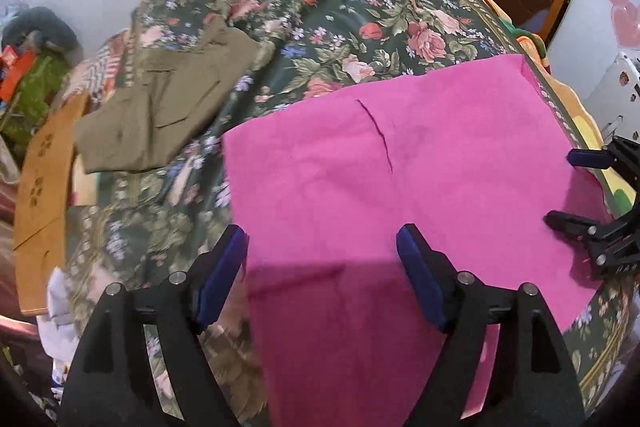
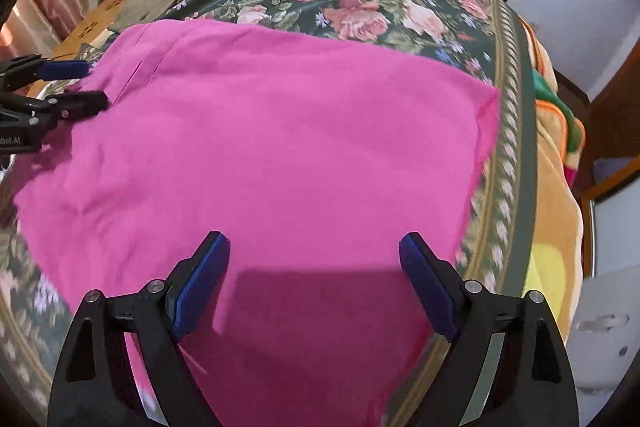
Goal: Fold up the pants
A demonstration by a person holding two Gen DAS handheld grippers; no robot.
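Pink pants [image 1: 360, 163] flat on floral bedspread [image 1: 320, 7], left gripper [image 1: 322, 243] wide apart above them, right gripper [image 2: 314, 251] likewise, nothing held.

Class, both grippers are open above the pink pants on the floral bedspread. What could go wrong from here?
1. The pink pants hang over the near edge of the floral bedspread; a pull might drag them off.
2. The open left gripper and right gripper could pinch the bedspread too.
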